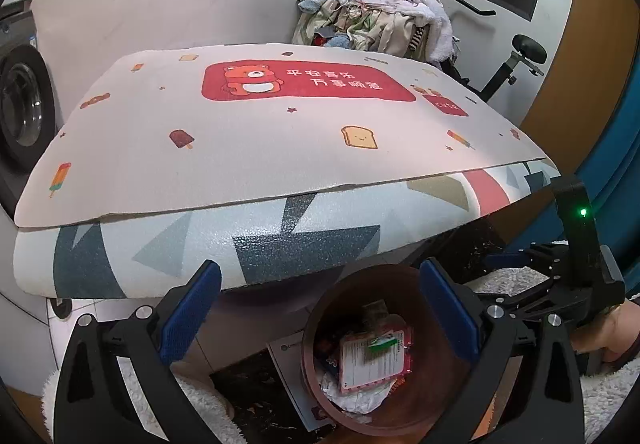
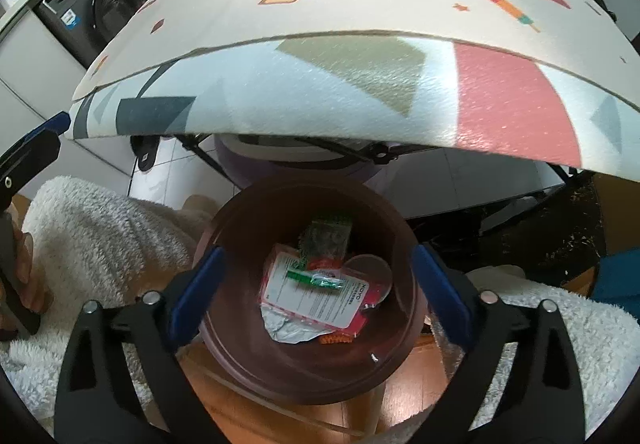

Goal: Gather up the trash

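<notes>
A round brown trash bin (image 2: 240, 356) stands on the floor below the table's front edge. It holds several wrappers, with a white and pink card packet (image 2: 316, 298) and a small green piece (image 2: 316, 279) on top. My right gripper (image 2: 316, 296) is open and empty, right above the bin. My left gripper (image 1: 320, 308) is open and empty, above the bin's left side (image 1: 310, 340). The packet also shows in the left wrist view (image 1: 372, 362). The right gripper shows at the right of the left wrist view (image 1: 560, 276).
A table under a patterned mat (image 1: 260, 131) with a red bear print fills the upper view, its edge (image 2: 320, 91) hanging over the bin. A clothes pile (image 1: 376, 15) sits behind. A washing machine (image 2: 100, 7) stands left. White fleece (image 2: 96, 228) flanks the bin.
</notes>
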Tool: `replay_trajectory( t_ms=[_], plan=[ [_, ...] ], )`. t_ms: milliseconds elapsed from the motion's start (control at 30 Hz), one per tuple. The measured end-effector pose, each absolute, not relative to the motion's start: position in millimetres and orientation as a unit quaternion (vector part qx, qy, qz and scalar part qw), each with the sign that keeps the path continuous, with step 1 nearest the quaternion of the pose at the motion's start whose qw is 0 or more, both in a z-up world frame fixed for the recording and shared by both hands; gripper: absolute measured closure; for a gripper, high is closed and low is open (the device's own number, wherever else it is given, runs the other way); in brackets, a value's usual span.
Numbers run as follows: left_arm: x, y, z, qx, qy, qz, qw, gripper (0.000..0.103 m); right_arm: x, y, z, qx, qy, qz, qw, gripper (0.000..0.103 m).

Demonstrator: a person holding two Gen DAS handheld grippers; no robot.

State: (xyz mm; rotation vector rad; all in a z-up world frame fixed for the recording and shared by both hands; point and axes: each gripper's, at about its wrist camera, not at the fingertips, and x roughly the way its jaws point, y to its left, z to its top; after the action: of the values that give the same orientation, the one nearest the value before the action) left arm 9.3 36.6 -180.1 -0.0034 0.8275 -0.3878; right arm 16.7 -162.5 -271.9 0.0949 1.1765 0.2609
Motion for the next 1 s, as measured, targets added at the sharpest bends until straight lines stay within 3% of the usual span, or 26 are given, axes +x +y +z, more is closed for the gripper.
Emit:
replay_trajectory(
  t_ms=[533,1000],
  plan=[
    [7,34,-163,0.021,0.371,-0.15,0.916,0.006,21,-171,-240,0.033,0.511,0.098,0.854,0.006],
    [14,30,-20,0.043,0.217,-0.093,0.971,0.006,39,-188,-62,-0.01,0.324,0.09,0.942,0.006]
  ],
)
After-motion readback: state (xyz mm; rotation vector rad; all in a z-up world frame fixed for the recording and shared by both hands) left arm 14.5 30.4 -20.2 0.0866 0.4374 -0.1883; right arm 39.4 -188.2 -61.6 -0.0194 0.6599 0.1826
